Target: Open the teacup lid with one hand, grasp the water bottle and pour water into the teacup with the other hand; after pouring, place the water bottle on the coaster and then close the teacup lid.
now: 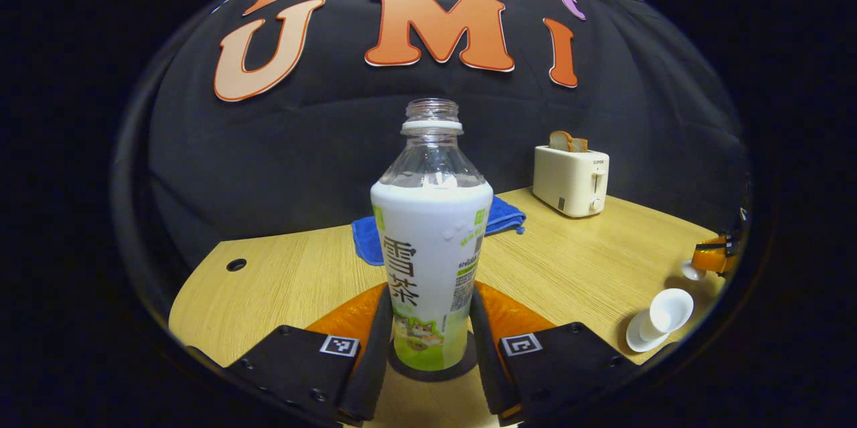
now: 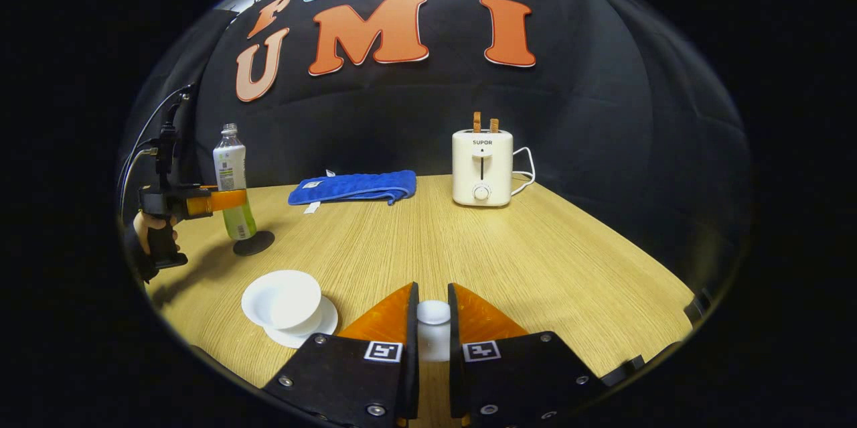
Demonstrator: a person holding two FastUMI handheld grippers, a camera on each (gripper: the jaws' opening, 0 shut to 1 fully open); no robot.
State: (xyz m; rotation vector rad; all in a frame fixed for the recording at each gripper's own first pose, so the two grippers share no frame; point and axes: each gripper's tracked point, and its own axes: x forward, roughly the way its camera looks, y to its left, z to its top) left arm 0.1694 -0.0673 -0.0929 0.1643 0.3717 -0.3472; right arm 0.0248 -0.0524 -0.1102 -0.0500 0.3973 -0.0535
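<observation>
— Where is the water bottle?

— Upright on the dark round coaster, near one corner of the wooden surface. Its cap is off (the neck is bare). The left gripper has one finger on each side of the bottle's lower body, close against the label; both seem to press on it. In the right gripper view, the same gripper is seen from the side, held by a hand, with the bottle standing straight on the coaster.

— And the teacup?

— The white teacup sits open on its saucer, well apart from the bottle. The right gripper has its fingers clamped on the white lid, held above the surface just beside the cup.

— Anything else there?

— A blue cloth lies folded by the back wall, and a cream toaster with two slices of bread in it stands to the side of the cloth.
</observation>
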